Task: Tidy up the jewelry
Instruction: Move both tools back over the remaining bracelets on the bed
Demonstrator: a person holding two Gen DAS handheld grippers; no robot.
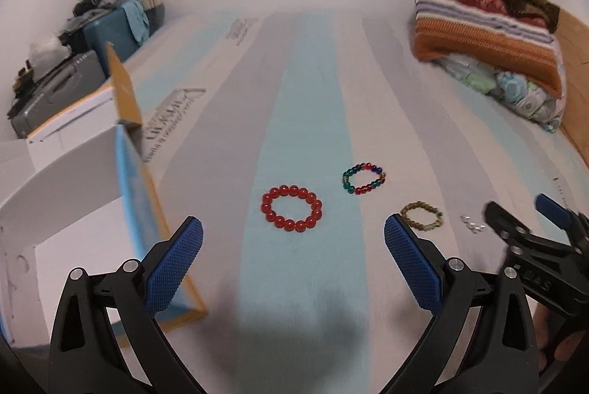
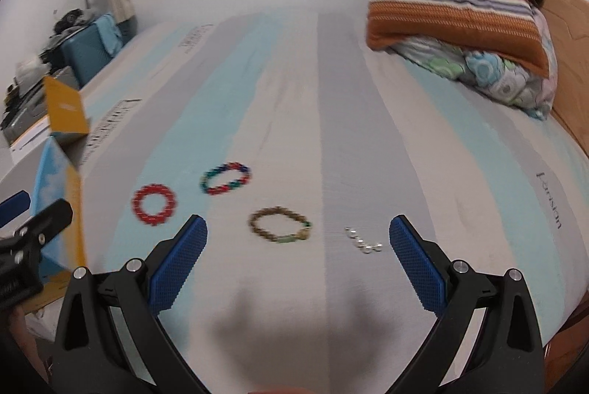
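Both tools, left (image 1: 293,247) and right (image 2: 298,245), are held wide open and empty. Red bracelet (image 1: 292,208), multicolored bracelet (image 1: 363,178), brown bracelet (image 1: 422,216) and small silver piece (image 2: 363,241) are laid mid-frame on the striped bed (image 1: 305,70).

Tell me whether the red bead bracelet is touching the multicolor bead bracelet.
Apart. The left wrist view shows the red bead bracelet and the multicolor bead bracelet with a clear strip of bedsheet between them.
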